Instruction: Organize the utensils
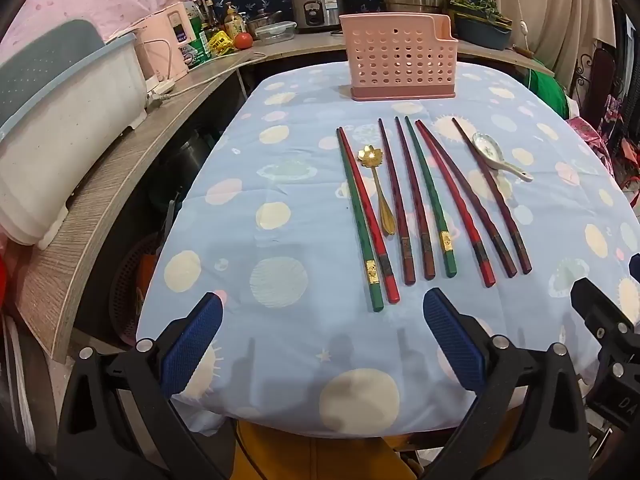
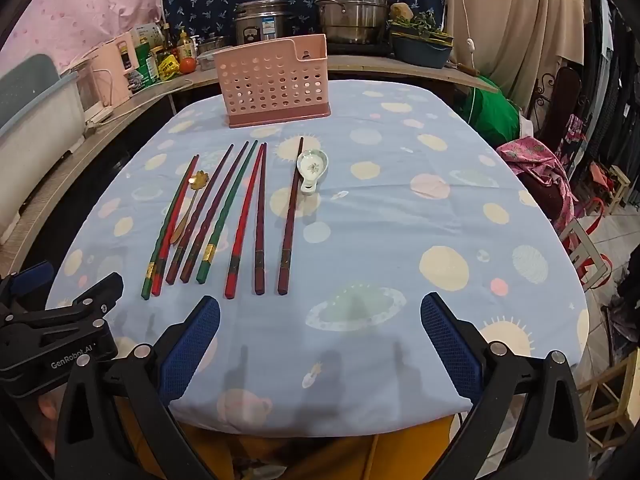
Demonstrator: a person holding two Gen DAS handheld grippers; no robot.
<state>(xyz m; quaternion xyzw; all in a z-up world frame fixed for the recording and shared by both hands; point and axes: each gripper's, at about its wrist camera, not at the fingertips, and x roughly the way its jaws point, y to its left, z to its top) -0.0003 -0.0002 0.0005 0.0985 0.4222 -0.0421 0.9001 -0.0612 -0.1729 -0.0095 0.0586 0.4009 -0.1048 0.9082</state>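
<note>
Several chopsticks (image 1: 428, 204) (image 2: 224, 216), green, red and dark brown, lie side by side on the blue patterned tablecloth (image 1: 280, 184) (image 2: 400, 208). Among them lies a gold flower-shaped spoon (image 1: 378, 184) (image 2: 192, 200). A white ceramic spoon (image 1: 494, 156) (image 2: 312, 168) rests at the right of the row. Behind them stands an empty pink perforated utensil holder (image 1: 398, 62) (image 2: 274, 82). My left gripper (image 1: 322, 312) hangs open above the table's near edge, in front of the chopstick ends. My right gripper (image 2: 320, 312) is open too, further right, with nothing between its fingers.
A wooden counter (image 1: 100, 184) curves along the left and back, carrying a white tub (image 1: 60, 120), bottles, a tomato (image 1: 243, 41), a rice cooker (image 1: 318, 2) and steel pots (image 2: 352, 8). Clothes and a stool (image 2: 580, 248) crowd the right side.
</note>
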